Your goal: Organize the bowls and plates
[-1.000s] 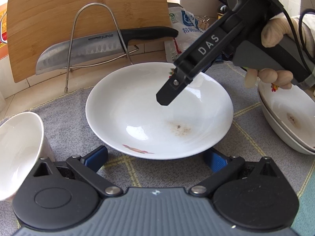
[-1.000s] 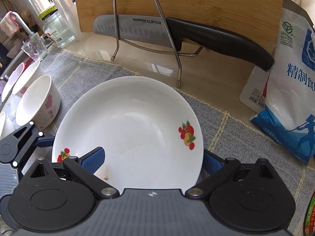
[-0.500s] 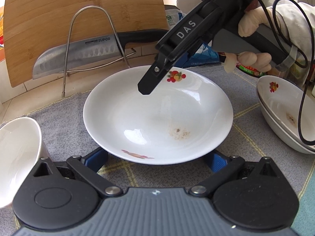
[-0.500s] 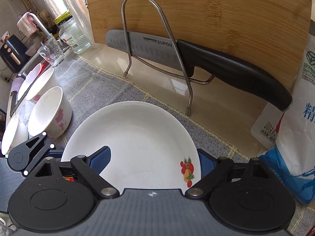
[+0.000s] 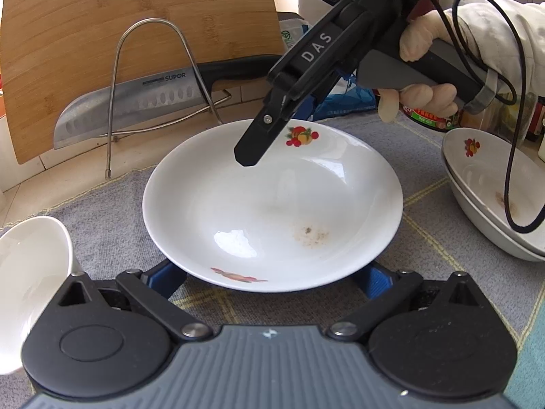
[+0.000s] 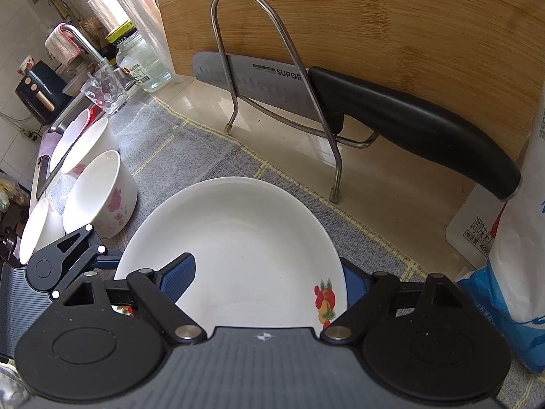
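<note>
Meanwhile, both open-jawed tools frame one dirty plate [image 5: 272, 204]: left gripper [image 5: 269, 277] straddling its near rim, right gripper [image 6: 269, 277] poised above, seemingly for lifting onto the stack [image 5: 490, 201].

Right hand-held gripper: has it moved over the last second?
Yes. In the left wrist view the right hand-held gripper has pulled back across the plate toward its far rim and the knife rack, now uncovering the fruit print.

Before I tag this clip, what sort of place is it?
Most likely a home kitchen counter: a bamboo cutting board with a chef's knife on a wire rack, a sink faucet to the left, and white plates and bowls on a grey mat.
</note>
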The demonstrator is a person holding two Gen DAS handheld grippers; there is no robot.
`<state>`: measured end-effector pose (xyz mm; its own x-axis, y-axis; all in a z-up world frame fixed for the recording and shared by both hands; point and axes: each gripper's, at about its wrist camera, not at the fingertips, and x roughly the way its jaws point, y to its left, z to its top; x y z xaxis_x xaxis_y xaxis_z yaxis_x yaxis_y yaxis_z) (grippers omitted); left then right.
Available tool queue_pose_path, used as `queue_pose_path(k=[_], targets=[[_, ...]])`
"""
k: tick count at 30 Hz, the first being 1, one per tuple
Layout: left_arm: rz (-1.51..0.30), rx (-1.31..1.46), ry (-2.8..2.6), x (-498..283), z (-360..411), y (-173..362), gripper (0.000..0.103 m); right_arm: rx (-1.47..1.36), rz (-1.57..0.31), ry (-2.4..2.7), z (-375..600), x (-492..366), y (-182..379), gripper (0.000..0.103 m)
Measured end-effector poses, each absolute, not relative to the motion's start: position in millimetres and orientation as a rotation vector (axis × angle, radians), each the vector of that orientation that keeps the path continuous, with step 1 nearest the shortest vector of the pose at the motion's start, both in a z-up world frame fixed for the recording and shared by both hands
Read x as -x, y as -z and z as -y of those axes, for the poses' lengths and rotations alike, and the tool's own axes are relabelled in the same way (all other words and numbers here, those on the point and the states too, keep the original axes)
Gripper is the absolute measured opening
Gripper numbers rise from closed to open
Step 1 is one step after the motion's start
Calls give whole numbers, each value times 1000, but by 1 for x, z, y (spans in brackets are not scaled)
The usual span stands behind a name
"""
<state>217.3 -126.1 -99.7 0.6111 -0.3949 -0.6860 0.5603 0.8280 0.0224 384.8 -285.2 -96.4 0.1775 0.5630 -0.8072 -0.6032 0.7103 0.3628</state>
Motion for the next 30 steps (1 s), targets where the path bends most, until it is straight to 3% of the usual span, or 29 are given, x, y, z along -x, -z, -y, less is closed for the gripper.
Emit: queue_pose_path(k=[30], targets=[[-708,-312,615,-195,118,65,100,-29,-1103,-774,296,-330,75,92]])
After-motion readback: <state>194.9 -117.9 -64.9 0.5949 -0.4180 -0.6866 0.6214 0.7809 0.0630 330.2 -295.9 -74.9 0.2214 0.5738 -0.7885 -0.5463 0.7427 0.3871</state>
